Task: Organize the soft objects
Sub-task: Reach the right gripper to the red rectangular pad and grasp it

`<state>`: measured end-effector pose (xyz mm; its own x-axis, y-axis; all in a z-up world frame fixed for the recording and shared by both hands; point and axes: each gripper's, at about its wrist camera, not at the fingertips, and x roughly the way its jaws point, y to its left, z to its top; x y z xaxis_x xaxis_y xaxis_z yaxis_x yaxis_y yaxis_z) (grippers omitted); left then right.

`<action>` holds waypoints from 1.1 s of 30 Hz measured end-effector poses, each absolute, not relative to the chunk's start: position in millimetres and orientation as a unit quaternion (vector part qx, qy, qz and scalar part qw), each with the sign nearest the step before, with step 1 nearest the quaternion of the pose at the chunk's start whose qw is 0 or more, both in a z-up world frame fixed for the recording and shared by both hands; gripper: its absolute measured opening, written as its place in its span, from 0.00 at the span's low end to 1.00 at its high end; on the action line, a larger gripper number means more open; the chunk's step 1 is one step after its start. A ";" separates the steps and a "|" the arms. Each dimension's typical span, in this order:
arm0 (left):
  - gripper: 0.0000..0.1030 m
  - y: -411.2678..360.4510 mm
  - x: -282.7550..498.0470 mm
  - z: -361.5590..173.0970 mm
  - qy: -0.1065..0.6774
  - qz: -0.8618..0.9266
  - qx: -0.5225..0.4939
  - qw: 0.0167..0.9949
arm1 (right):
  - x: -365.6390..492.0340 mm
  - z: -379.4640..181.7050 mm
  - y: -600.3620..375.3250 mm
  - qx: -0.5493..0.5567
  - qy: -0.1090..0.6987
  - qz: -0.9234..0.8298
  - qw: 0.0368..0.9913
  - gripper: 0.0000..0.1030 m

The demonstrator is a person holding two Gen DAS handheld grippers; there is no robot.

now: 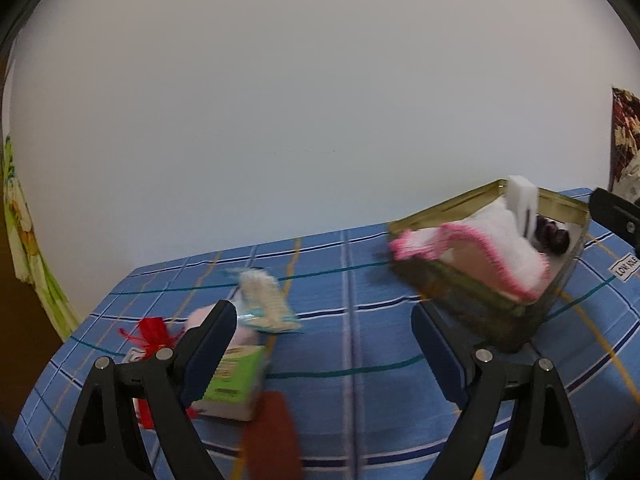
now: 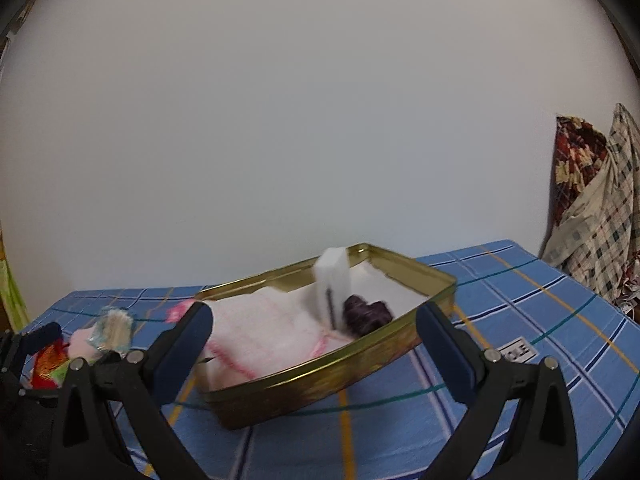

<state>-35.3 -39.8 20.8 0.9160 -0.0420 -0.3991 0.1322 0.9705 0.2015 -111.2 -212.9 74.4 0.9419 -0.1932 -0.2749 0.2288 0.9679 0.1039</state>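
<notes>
Both the left gripper (image 1: pixel 324 340) and right gripper (image 2: pixel 314 340) hang empty with jaws apart above the blue checked cloth (image 1: pixel 352 400), the right one facing the gold tin (image 2: pixel 332 376) holding a pink-edged white towel (image 2: pixel 260 332), left of which lie loose soft packets (image 1: pixel 266 306).

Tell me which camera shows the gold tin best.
Right wrist: the gold tin sits whole and centred between the open fingers. Left wrist shows the tin off right, blurred, its near corner partly behind a finger.

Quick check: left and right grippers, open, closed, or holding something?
Left gripper: open, holding nothing.
Right gripper: open, holding nothing, facing the gold tin.
</notes>
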 end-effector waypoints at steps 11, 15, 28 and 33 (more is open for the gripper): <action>0.88 47.3 -18.3 19.0 0.218 0.016 0.097 0.971 | -91.4 64.9 -144.9 0.088 0.175 -0.020 0.980 1.00; 0.88 77.6 -9.8 16.9 0.236 0.025 0.076 0.968 | -77.8 56.8 -110.8 0.076 0.207 0.023 0.975 1.00; 0.88 155.1 10.4 14.1 0.258 0.076 0.014 0.963 | -40.6 19.9 -18.2 0.003 0.353 0.142 0.925 0.81; 0.88 161.2 14.4 12.5 0.267 0.078 0.012 0.960 | -22.4 -1.2 9.3 -0.046 0.405 0.146 0.902 0.64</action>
<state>14.3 161.2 12.5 0.8452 0.1564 -0.5110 -0.1431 0.9875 0.0655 -22.4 9.3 -1.2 0.6298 0.2268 -0.7429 -0.3005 0.9531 0.0362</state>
